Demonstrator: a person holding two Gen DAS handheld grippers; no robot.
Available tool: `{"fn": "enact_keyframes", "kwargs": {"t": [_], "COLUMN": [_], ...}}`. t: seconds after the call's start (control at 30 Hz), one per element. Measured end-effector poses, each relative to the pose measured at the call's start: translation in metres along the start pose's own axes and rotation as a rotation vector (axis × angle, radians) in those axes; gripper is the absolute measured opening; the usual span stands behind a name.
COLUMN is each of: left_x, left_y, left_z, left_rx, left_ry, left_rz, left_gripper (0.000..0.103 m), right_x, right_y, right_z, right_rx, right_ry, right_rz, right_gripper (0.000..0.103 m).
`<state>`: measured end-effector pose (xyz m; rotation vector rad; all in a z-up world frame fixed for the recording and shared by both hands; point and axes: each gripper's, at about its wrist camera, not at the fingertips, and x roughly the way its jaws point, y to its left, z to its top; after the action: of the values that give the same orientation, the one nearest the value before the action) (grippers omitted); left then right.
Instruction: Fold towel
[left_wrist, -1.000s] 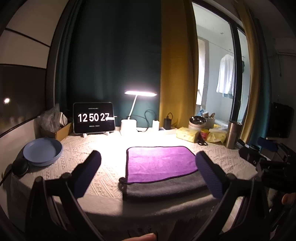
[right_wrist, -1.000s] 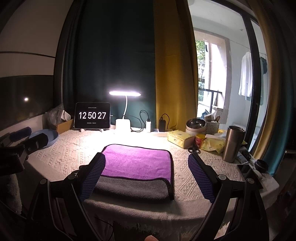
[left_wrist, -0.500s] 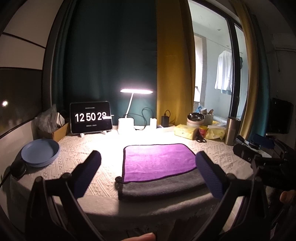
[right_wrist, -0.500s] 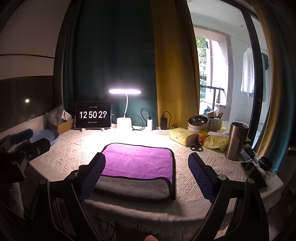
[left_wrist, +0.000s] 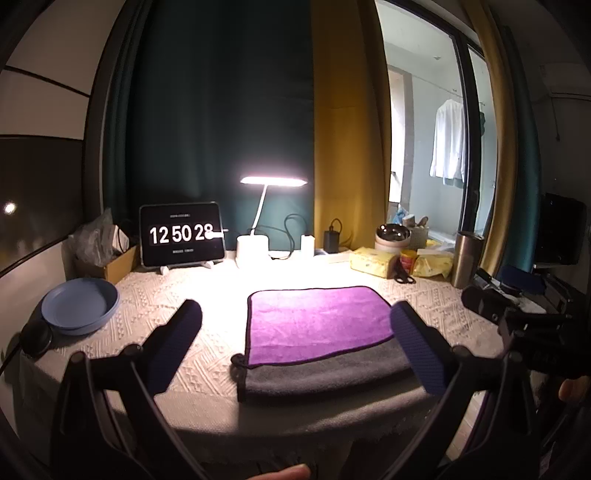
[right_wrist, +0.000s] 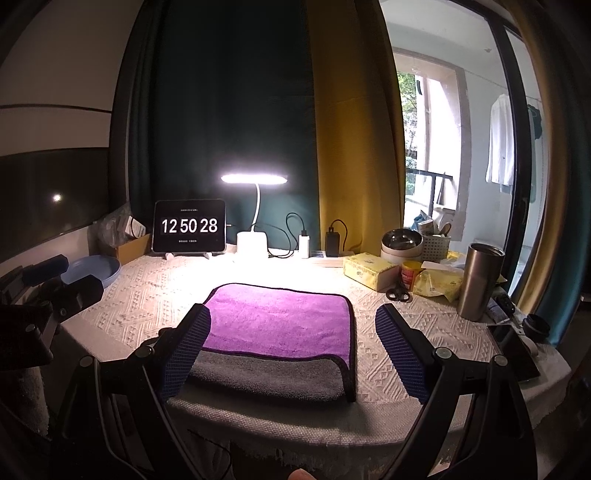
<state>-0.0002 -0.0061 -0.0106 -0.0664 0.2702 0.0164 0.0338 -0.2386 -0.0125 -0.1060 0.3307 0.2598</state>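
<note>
Towel (left_wrist: 317, 334) lies folded on the table (left_wrist: 207, 295), apparently untouched; both grippers (left_wrist: 295, 345) (right_wrist: 293, 350) gape wide, empty.

Towel (right_wrist: 277, 325) – plush cloth, matt; tablecloth (right_wrist: 373, 354) – rough woven; tumbler (right_wrist: 480, 280) brushed metal.

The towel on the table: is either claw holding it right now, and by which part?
Nothing is held. The left claw and right claw are both open and empty, short of the towel, which lies folded on the table.

Both grippers are hovering side by side: the left gripper (left_wrist: 295, 339) and right gripper (right_wrist: 293, 345) are holding their jaws spread wide, gripping nothing.
</note>
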Motion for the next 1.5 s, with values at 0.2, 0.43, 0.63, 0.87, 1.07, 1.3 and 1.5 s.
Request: {"fn": "enact_keyframes", "kwargs": {"t": [0.2, 0.43, 0.63, 0.87, 1.07, 1.3, 1.5], "left_x": [0.007, 0.014, 0.036, 0.082, 0.121, 0.157, 0.178], "left_y": [0.001, 0.003, 0.006, 0.015, 0.025, 0.031, 0.034], "left_z": [-0.002, -0.003, -0.010, -0.031, -0.051, -0.070, -0.088], "left_rx": [0.001, 0.007, 0.014, 0.000, -0.024, -0.050, -0.067], "left_ry": [0.008, 0.020, 0.090, 0.235, 0.349, 0.456, 0.561], "left_rz": [0.001, 0.008, 0.007, 0.015, 0.023, 0.014, 0.004], "left_gripper": [0.103, 0.103, 0.103, 0.102, 0.101, 0.090, 0.075], "right_x": [0.005, 0.014, 0.032, 0.061, 0.097, 0.139, 0.166], "right_y": [0.000, -0.003, -0.009, -0.020, -0.027, -0.039, -0.051], "right_z": [0.000, -0.002, -0.004, -0.013, -0.028, -0.048, -0.066], "right_rx": [-0.002, 0.003, 0.012, 0.019, 0.019, 0.016, 0.016], "right_ry": [0.007, 0.026, 0.070, 0.147, 0.247, 0.354, 0.443], "right_rz": [0.007, 0.011, 0.019, 0.040, 0.057, 0.033, 0.005], "right_gripper": [0.093, 0.093, 0.093, 0.087, 0.078, 0.065, 0.058]}}
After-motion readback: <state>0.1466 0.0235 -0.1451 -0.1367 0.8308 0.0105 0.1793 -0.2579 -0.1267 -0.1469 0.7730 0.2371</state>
